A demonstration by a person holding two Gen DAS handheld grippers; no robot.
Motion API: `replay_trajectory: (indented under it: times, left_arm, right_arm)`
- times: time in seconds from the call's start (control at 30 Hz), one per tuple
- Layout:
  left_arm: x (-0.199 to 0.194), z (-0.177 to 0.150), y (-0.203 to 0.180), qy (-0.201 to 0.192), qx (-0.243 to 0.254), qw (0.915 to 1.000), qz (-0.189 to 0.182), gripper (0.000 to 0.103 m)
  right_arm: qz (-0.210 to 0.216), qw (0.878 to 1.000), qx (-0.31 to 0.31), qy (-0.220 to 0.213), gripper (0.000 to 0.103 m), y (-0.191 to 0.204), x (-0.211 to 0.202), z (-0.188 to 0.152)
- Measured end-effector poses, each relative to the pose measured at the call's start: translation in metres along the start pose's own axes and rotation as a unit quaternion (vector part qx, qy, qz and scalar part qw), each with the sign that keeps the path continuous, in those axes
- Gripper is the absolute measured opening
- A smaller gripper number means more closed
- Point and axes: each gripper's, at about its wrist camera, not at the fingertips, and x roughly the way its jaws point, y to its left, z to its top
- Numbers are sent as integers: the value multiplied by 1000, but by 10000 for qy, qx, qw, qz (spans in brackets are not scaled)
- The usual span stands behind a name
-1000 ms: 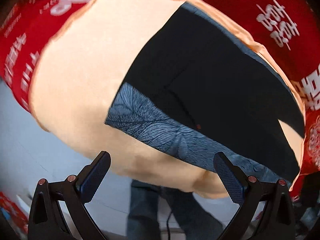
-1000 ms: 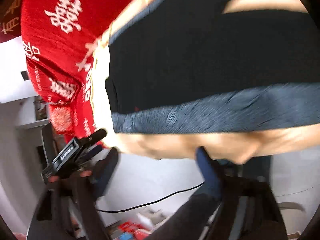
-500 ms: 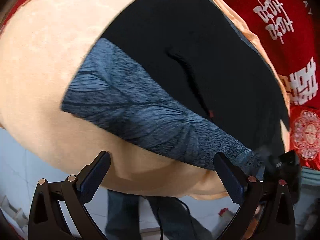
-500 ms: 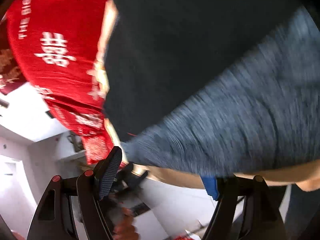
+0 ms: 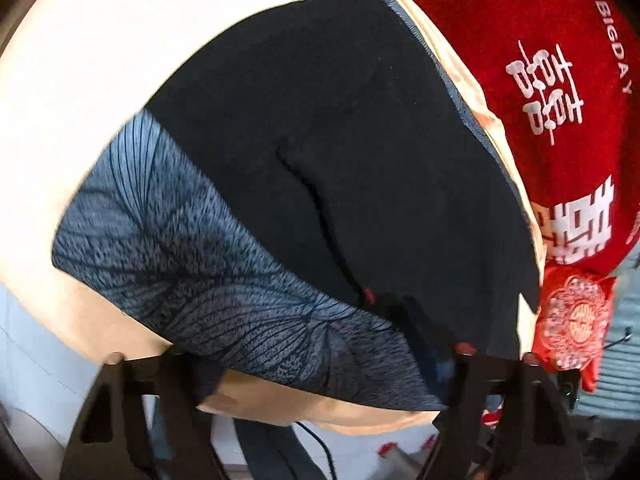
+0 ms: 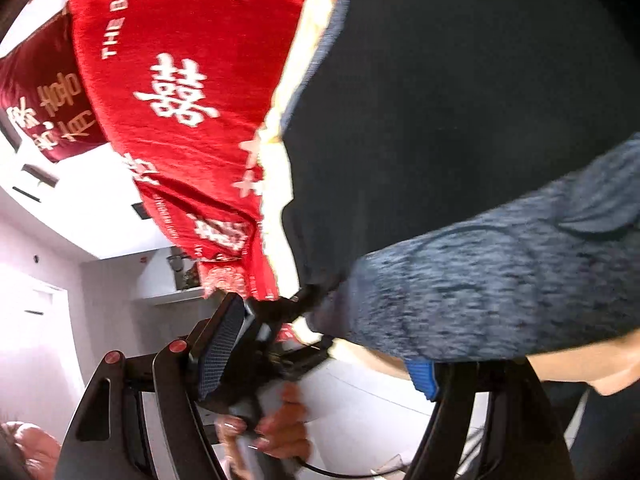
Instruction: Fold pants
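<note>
Two grippers at black pants' (image 5: 340, 152) blue-grey patterned waistband (image 5: 208, 280): left gripper (image 5: 312, 380) fingers just narrowed around band, grip unconfirmed; right gripper (image 6: 320, 356) fingers spread astride corner. Band's 5 and 7 o'clock ends to be pinched evenly, lifted together.

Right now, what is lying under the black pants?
Under the black pants lies a peach-coloured sheet, which shows all around them. Beside it lies a red cloth. What is below the sheet is covered.
</note>
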Motion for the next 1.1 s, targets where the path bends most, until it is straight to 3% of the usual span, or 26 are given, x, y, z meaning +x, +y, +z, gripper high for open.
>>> replay_trajectory:
  times: [0.07, 0.17, 0.23, 0.27, 0.3, 0.33, 0.4, 0.5, 0.63, 0.87, 1.1]
  left_arm:
    - [-1, 1, -2, -16, 148, 9998, 114, 55]
    - [-5, 2, 5, 12, 221, 9997, 110, 45]
    - [-5, 3, 9, 43, 257, 9996, 143, 40]
    - [-6, 3, 10, 57, 292, 9994, 150, 37]
    - [-7, 2, 11, 72, 361, 9991, 210, 33]
    - [-8, 2, 10, 86, 421, 9988, 245, 32]
    - [-14, 2, 8, 132, 528, 9981, 299, 25]
    - [-33, 6, -3, 59, 704, 9970, 324, 25]
    - [-59, 17, -36, -141, 1021, 9944, 223, 25]
    - [-74, 75, -107, -625, 1368, 9886, 111, 25]
    - [-20, 166, -161, -969, 1488, 9821, 625, 25]
  right_arm:
    - [-200, 9996, 109, -152, 78, -22, -14, 0]
    - [-289, 9970, 534, -478, 76, -54, -40, 1]
    - [25, 9927, 997, -672, 62, -73, -54, -1]
    - [187, 9873, 1346, -821, 47, -84, -62, -3]
    - [292, 9836, 1528, -909, 17, -88, -66, -4]
    - [348, 9799, 1697, -989, 6, -90, -71, -6]
    - [230, 9822, 1555, -1031, 7, -72, -80, -6]
    - [-242, 9915, 864, -940, 7, -25, -93, 2]
    - [-530, 9956, 157, -757, 7, 27, -108, 32]
    - [-808, 9964, -217, -139, 10, 76, -105, 125]
    - [-1353, 9888, -308, 554, 11, 78, -48, 247]
